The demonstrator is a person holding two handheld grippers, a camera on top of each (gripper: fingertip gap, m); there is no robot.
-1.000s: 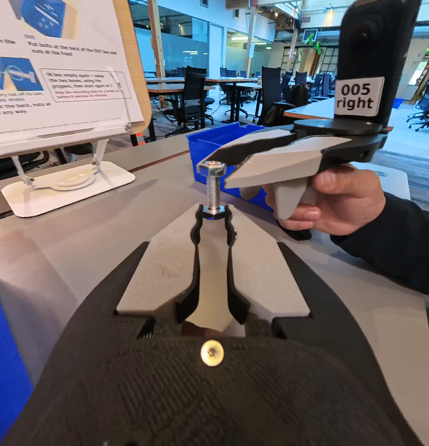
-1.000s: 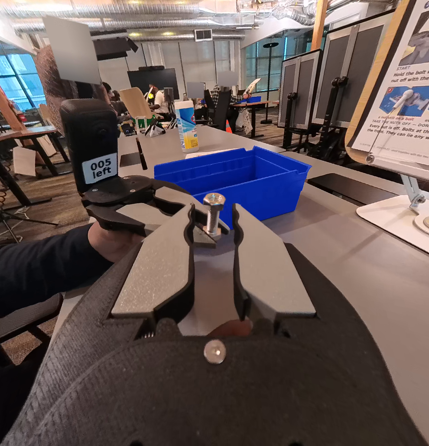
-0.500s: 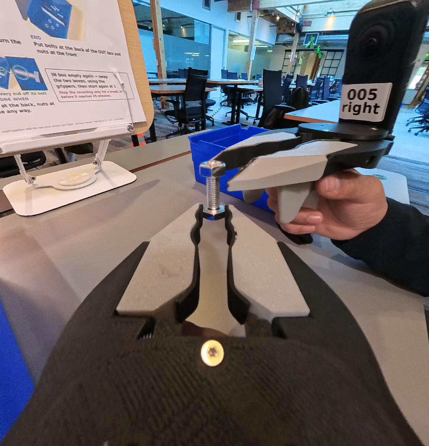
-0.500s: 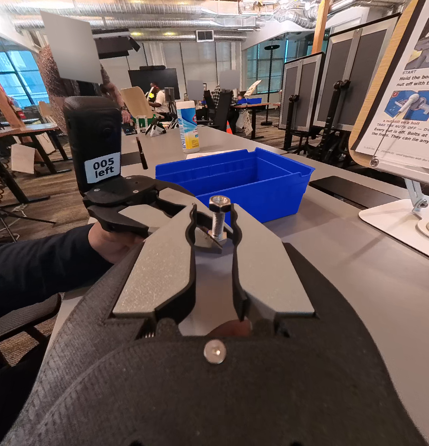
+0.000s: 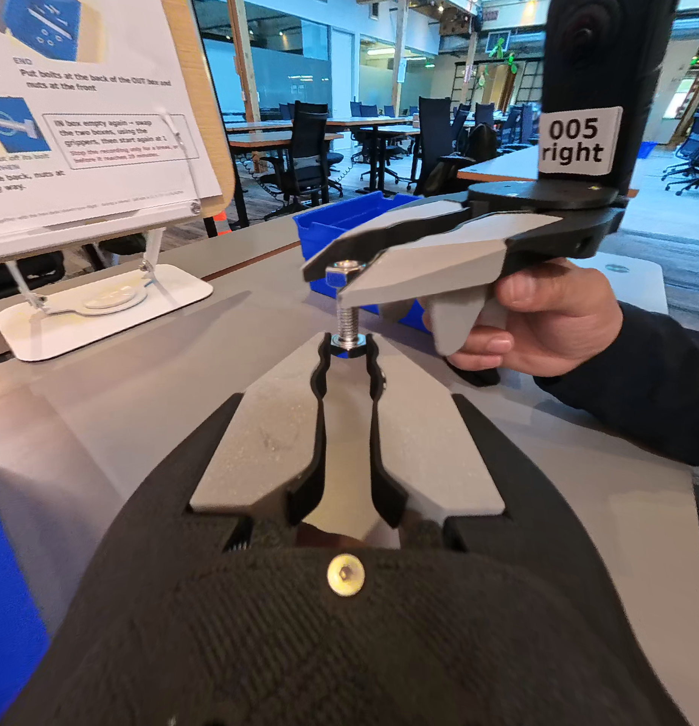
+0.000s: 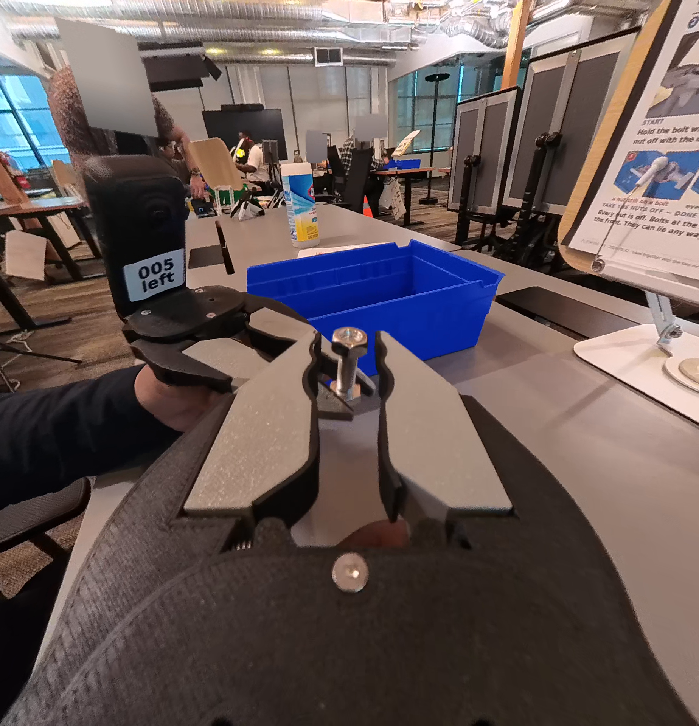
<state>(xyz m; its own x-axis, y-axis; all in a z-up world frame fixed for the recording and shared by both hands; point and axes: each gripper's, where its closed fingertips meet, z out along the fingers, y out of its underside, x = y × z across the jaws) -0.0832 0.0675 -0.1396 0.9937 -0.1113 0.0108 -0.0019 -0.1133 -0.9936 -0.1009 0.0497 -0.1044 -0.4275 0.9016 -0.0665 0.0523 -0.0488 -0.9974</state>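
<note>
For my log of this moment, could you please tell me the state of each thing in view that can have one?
left hand-held gripper: shut on the bolt's lower end.
right hand-held gripper: open, fingers either side of the nut, apart from it.
bolt: upright, off the table.
nut: threaded on the bolt's top end.
blue bin: upright on the table, open top.
wipes canister: upright on the table.

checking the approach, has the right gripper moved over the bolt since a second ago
Yes. In the left wrist view the right gripper has slid left, away from the blue bin, and its fingers now flank the bolt head without closing.
</note>
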